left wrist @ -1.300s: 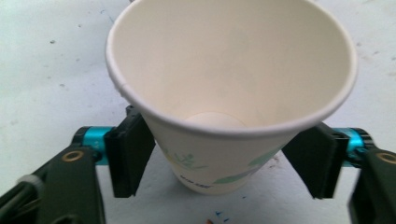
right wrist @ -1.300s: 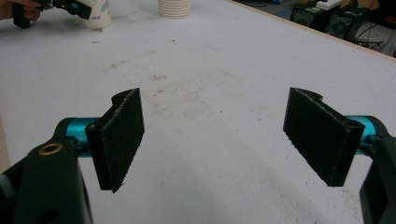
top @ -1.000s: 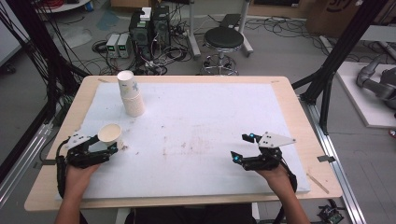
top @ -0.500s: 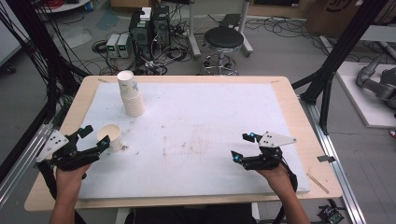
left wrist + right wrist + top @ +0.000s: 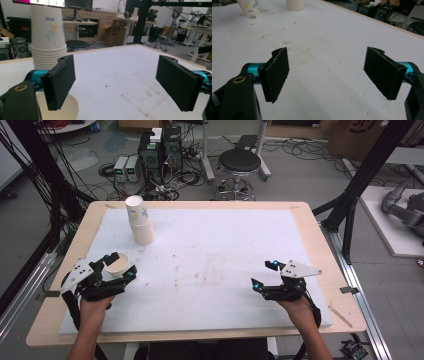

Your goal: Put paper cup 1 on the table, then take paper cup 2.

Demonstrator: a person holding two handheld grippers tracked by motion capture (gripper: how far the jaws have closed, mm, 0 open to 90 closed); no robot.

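Note:
A single paper cup stands upright on the white mat near its left front. My left gripper hovers just over it, and its jaws have just been opening. In the left gripper view the cup's rim lies low under the left jaw, and no pad of the left gripper presses on it. A stack of paper cups with a flower print stands farther back, and looms at the left in that view. My right gripper rests open at the right front, with only bare mat under it.
In the right gripper view the stack and the single cup stand far across the stained mat. The wooden table edge frames the mat. Behind the table are a stool and floor electronics.
The left jaws have come off the single cup, which was tipped between them and now stands upright alone. The left hand has shifted and risen. The right hand has kept still.

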